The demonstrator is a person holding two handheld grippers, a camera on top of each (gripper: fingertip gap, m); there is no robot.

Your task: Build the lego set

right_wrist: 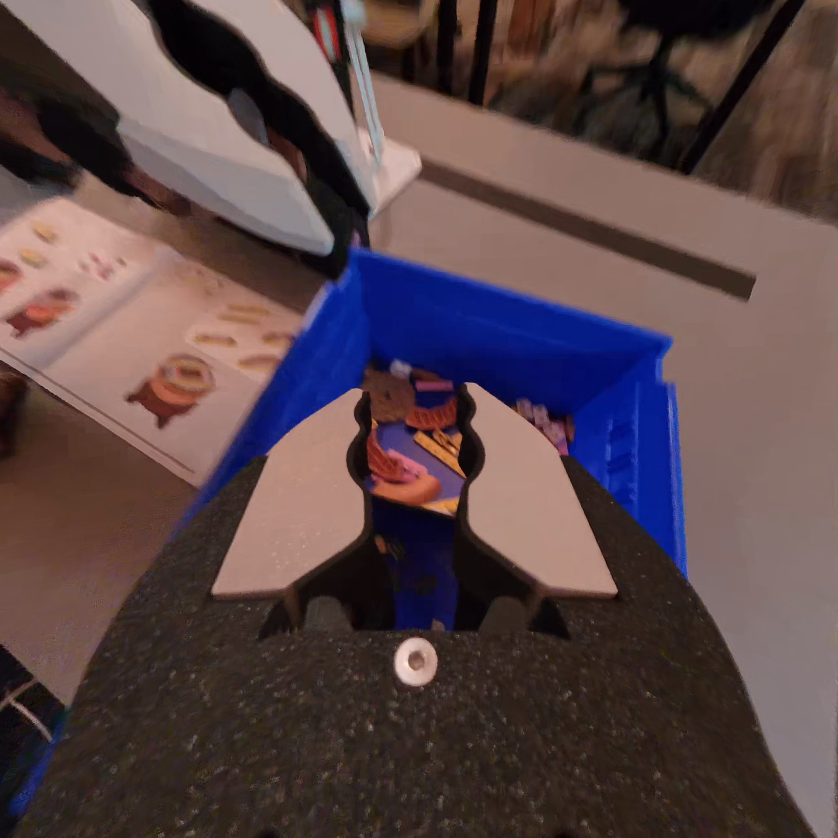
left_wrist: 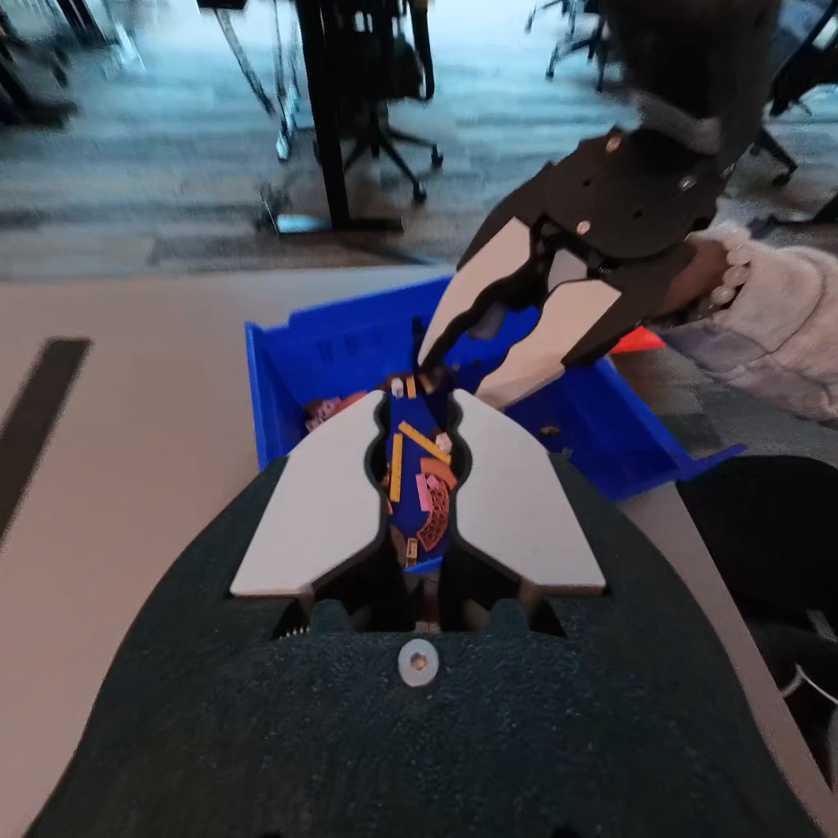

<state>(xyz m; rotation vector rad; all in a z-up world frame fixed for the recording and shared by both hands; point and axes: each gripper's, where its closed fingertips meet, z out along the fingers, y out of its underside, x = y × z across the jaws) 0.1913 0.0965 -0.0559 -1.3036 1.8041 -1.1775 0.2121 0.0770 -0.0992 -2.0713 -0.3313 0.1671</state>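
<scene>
**Both Grippers Positioned Over Blue Parts Bin**

The left gripper (left_wrist: 419, 399), black-bodied with grey finger plates, was found held above the bin with its jaws parted and nothing between them. Its fingertips were seen over the near half of the bin interior.

The right gripper (right_wrist: 412, 392), of the same black and grey build, was likewise found with its jaws apart and empty, pointed down into the bin. In the left wrist view it (left_wrist: 494, 362) was observed reaching in from the right side, one fingertip low among the pieces at the far end; contact with a piece could not be confirmed.

The blue plastic open-topped bin (left_wrist: 326, 349) was noted resting on the pale tabletop (left_wrist: 136, 408). The loose lego pieces (left_wrist: 424, 471), in orange, pink, salmon and brown, were recorded scattered across the bin floor, including long orange strips and curved salmon parts.

A printed instruction sheet (right_wrist: 149, 344) with coloured figures was seen lying on the table just beside the bin's left wall. Black office chairs (left_wrist: 390, 136) were noted, blurred, on the floor beyond the table.
</scene>
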